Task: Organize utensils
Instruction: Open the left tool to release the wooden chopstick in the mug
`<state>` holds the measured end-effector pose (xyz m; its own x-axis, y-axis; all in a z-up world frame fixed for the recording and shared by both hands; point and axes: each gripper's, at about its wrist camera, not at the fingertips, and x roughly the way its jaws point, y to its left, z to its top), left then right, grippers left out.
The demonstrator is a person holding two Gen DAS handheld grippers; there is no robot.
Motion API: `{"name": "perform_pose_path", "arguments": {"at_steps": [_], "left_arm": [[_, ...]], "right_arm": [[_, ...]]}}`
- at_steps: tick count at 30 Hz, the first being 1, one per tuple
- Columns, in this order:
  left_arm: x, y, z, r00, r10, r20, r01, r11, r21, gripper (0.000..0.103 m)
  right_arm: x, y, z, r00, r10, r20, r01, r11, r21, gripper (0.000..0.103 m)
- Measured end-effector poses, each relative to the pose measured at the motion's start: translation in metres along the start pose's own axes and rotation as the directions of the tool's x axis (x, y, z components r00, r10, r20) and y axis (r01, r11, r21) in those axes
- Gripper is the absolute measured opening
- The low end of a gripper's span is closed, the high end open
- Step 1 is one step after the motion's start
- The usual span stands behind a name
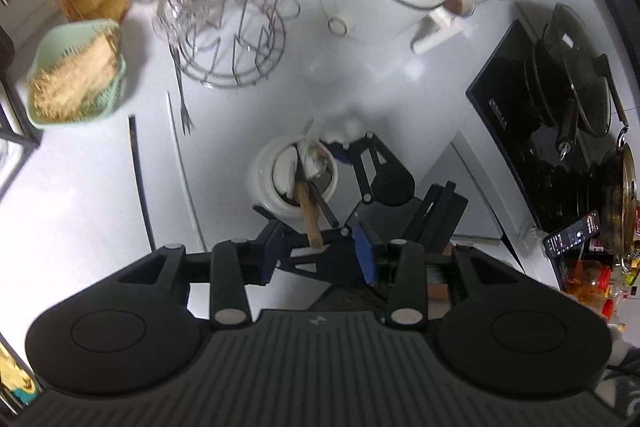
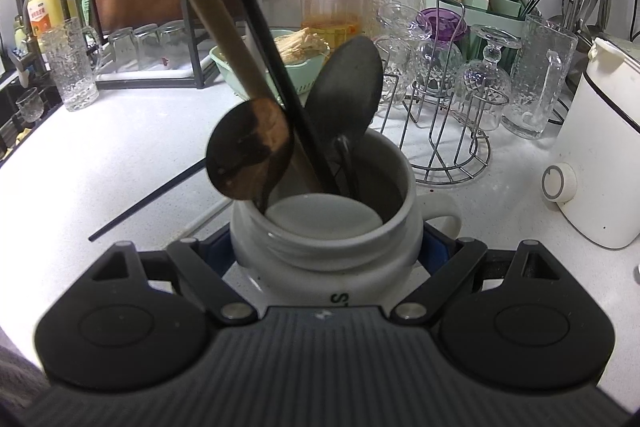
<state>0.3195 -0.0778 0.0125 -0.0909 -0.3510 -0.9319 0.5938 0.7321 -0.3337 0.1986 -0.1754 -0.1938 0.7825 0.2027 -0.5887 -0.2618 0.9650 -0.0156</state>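
Your right gripper (image 2: pixel 326 259) clamps the jar (image 2: pixel 326 227) between its pads. Just ahead of your left gripper (image 1: pixel 320 247), jaws apart and empty, two handles (image 1: pixel 310 211) lean outward. Bump them withdrawing and the jar could tip; a fork (image 1: pixel 182 95) waits far left.

The left wrist view looks steeply down from above, the right wrist view close and level-ish, both sharing the white ceramic utensil jar (image 1: pixel 294 179) (image 2: pixel 326 227).
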Motion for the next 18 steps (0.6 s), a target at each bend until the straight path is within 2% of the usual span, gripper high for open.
{"name": "perform_pose_path", "arguments": {"at_steps": [6, 12, 16, 18], "left_arm": [[-0.031, 0.003, -0.023, 0.987, -0.008, 0.158, 0.007, 1.0, 0.005, 0.046], [-0.052, 0.013, -0.06, 0.949, 0.02, 0.313, -0.01, 0.999, -0.036, 0.046], [-0.052, 0.032, -0.087, 0.927, 0.049, 0.371, -0.014, 0.995, -0.096, 0.046], [-0.048, 0.045, -0.101, 0.921, 0.045, 0.387, 0.007, 0.991, -0.132, 0.046]], "right_arm": [[0.0, 0.001, 0.0, 1.0, -0.009, -0.002, 0.009, 1.0, 0.007, 0.091], [0.0, 0.003, 0.0, 1.0, -0.025, 0.0, 0.025, 0.999, 0.02, 0.091], [0.002, 0.005, 0.001, 0.999, -0.033, 0.0, 0.033, 0.999, 0.025, 0.091], [0.002, 0.005, 0.001, 0.999, -0.039, 0.001, 0.038, 0.999, 0.03, 0.091]]}}
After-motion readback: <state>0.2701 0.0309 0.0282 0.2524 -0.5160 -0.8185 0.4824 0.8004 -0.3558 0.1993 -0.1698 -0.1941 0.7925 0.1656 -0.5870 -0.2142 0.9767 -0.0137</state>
